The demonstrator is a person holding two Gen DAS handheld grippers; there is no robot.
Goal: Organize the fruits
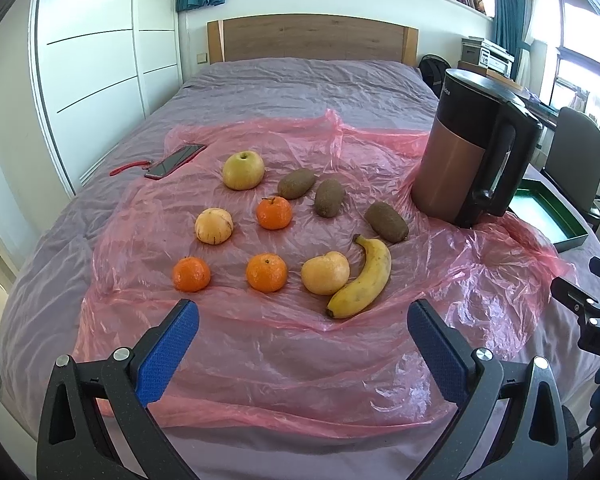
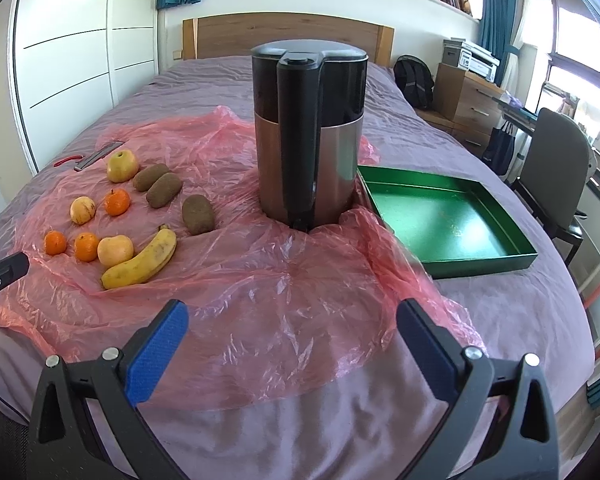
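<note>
Both spread wide, gripping nothing: left gripper [image 1: 302, 320] with banana [image 1: 363, 278] at one o'clock, right gripper [image 2: 292, 320] with green tray [image 2: 446, 220] at two o'clock.

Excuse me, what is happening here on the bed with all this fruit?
A person holds two grippers above a bed, and both the left gripper and the right gripper are open and empty. The fruit lies loose on a pink plastic sheet: a banana, kiwis, oranges and pale round fruits. A kettle stands between them and an empty green tray. No fruit is in the tray yet.
</note>
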